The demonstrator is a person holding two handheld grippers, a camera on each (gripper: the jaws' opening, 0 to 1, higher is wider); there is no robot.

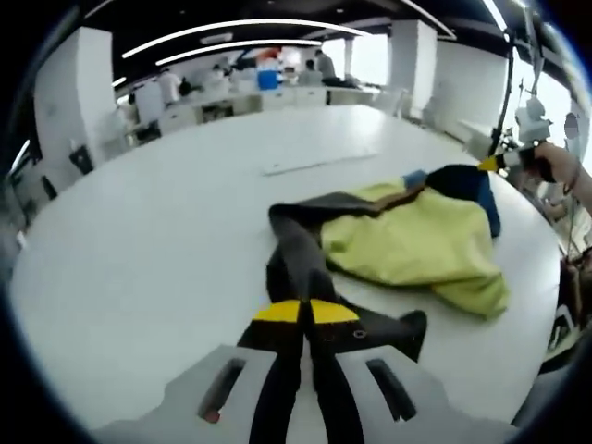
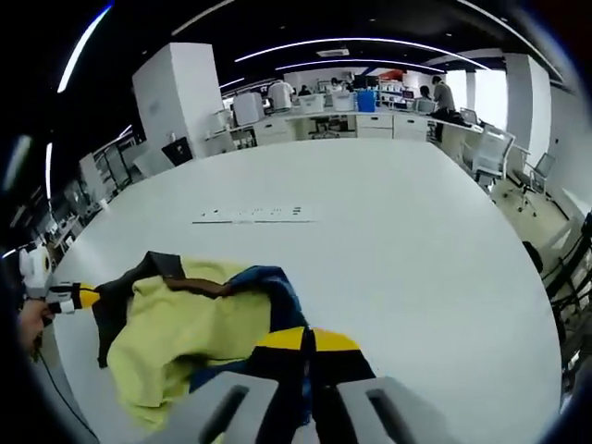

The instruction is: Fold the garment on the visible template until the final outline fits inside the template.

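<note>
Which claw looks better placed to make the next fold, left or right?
Probably the left claw: it is shut on the garment at a long dark end trailing loose across the table, free to swing over. The right claw pinches the bunched edge.

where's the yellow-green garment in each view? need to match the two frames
Left gripper view: yellow-green garment lies right of centre on the white table, beyond the left gripper.
Right gripper view: same garment at lower left, beside the right gripper.
Shared landmark: the thin pale strip on the table, behind the garment.
</note>
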